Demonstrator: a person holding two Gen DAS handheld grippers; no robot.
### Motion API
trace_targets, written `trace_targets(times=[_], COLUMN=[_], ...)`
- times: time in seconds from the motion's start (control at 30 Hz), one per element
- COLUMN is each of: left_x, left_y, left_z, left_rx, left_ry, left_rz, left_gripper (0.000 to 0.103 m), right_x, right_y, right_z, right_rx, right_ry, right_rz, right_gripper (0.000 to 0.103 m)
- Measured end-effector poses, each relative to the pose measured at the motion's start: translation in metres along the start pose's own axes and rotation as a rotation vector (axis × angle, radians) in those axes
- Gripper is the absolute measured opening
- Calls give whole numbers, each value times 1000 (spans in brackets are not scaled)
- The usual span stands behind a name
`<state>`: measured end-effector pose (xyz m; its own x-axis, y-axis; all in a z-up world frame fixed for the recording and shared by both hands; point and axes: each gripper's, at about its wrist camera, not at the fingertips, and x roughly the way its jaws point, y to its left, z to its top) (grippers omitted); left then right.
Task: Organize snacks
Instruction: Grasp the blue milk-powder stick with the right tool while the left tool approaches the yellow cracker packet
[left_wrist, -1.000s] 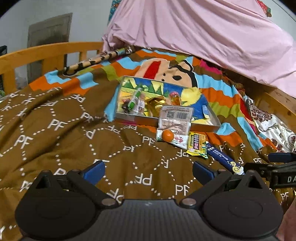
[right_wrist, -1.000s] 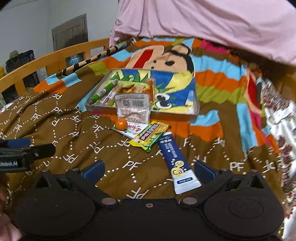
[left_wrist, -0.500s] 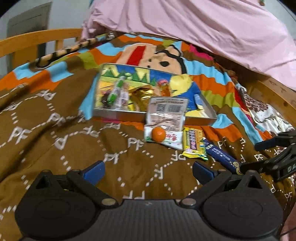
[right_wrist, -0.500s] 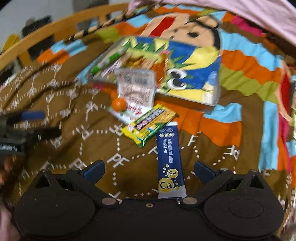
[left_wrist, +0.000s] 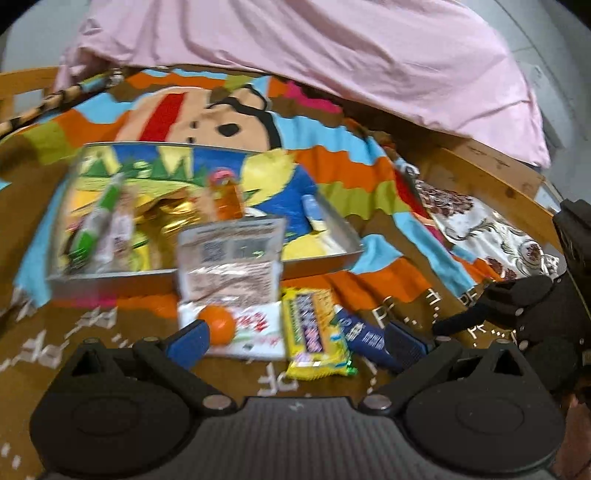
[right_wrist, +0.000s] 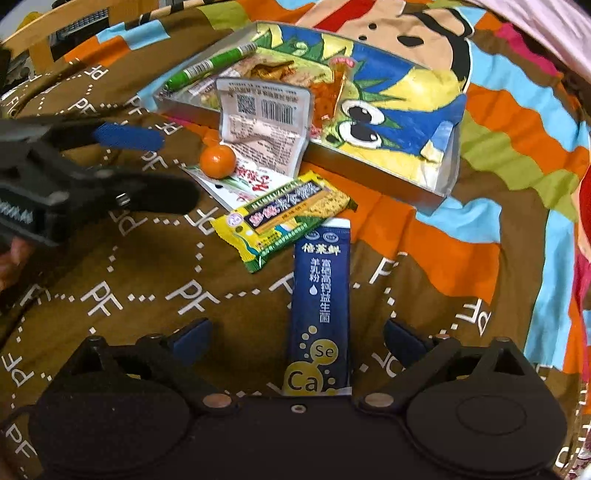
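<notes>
The long navy sachet (right_wrist: 320, 306) lay on the brown quilt (right_wrist: 110, 288) at the near end of the scattered snacks, its long axis running near-to-far, straight along the line the right gripper (right_wrist: 297, 334) pointed. It sat between that gripper's blue pads, closer to the middle than to either one, and neither pad touched it; the jaws stood wide and were just beginning to close. So the fingers straddled it across its narrow width, which I'd judge the right way to take it. Just beyond its far end a yellow snack packet (right_wrist: 284, 221) lay slantwise, then a white packet (right_wrist: 236, 184) with a small orange ball (right_wrist: 218, 161) resting on it, and a silvery pouch (right_wrist: 264, 125) leaning over the near wall of the shallow tin tray (right_wrist: 436, 192), which already held a green stick and other wrappers. The left gripper (left_wrist: 295, 338), fingers wide with nothing clamped, hovered over the orange ball and yellow packet, to the left of the sachet, so the right hand was the nearer one.
</notes>
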<state>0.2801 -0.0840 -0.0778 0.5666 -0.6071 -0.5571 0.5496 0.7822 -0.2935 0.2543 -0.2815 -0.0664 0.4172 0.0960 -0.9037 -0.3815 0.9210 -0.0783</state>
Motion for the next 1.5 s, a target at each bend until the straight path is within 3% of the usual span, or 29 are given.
trace_targets(times=[0.27, 0.53, 0.63, 0.8, 1.5], left_x=[38, 55, 62, 73, 78], left_y=[2, -1, -3, -2, 2], left_z=[0, 0, 1, -4, -4], left_rx=[42, 40, 47, 32, 1], left_ry=[40, 59, 78, 110, 89], left_rz=[-88, -117, -114, -83, -58], left_gripper=[102, 87, 77, 75, 77], right_x=[7, 12, 14, 16, 19], right_y=[-9, -8, -8, -7, -3], right_z=[0, 3, 4, 4, 6], right_rx=[43, 34, 34, 31, 16], right_ry=[12, -5, -14, -11, -15], right_rz=[-4, -18, -29, -37, -66], right_gripper=[80, 57, 49, 48, 49])
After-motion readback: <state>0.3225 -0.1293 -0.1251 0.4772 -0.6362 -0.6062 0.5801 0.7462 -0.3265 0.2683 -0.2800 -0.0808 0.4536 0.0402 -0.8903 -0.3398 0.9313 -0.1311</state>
